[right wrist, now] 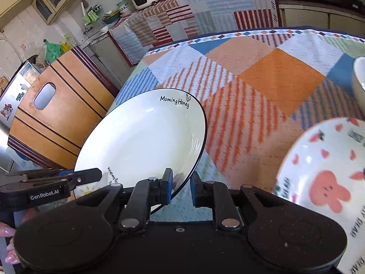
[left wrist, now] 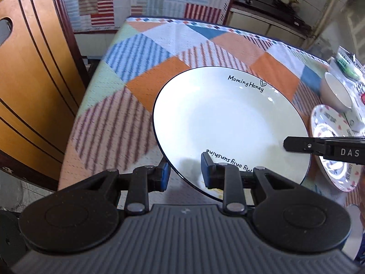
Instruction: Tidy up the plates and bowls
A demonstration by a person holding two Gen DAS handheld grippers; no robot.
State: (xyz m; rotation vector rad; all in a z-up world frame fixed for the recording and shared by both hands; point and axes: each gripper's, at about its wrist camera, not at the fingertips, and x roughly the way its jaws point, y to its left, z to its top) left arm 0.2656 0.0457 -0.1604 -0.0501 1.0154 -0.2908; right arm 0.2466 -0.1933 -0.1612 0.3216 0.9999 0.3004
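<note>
Nearest in both wrist views is the white plate lettered "Morning Honey" (left wrist: pixel 230 123), and each gripper has its rim between the fingers: the left gripper (left wrist: pixel 185 175) straddles the near edge by the upside-down lettering, one blue pad under the rim and one over it, while the right gripper (right wrist: pixel 181 188) takes the rim edge-on on its side. Neither pair of pads looks pressed tight against the porcelain (a little gap shows on the outer pad of each), so I cannot tell whether the plate is truly pinched or only bracketed. The plate sits tilted over the patchwork tablecloth (left wrist: pixel 146 86), its far rim higher in the right view, so I judge the step in hand to be lifting or carrying this plate toward a stack. Just beside it lies the rabbit-patterned plate (right wrist: pixel 324 182), the likely place to set it down; the next move calls for a firm closing of both grips and a level carry across, lest the rim slip. Beyond that plate stands a white bowl (left wrist: pixel 335 93). Only the right view shows the rabbit motif, and a hand (right wrist: pixel 10 248) at the left gripper; only the left view shows the bowl whole. Farthest back are a wooden chair (left wrist: pixel 29 80) and the kitchen counter (right wrist: pixel 146 2).
</note>
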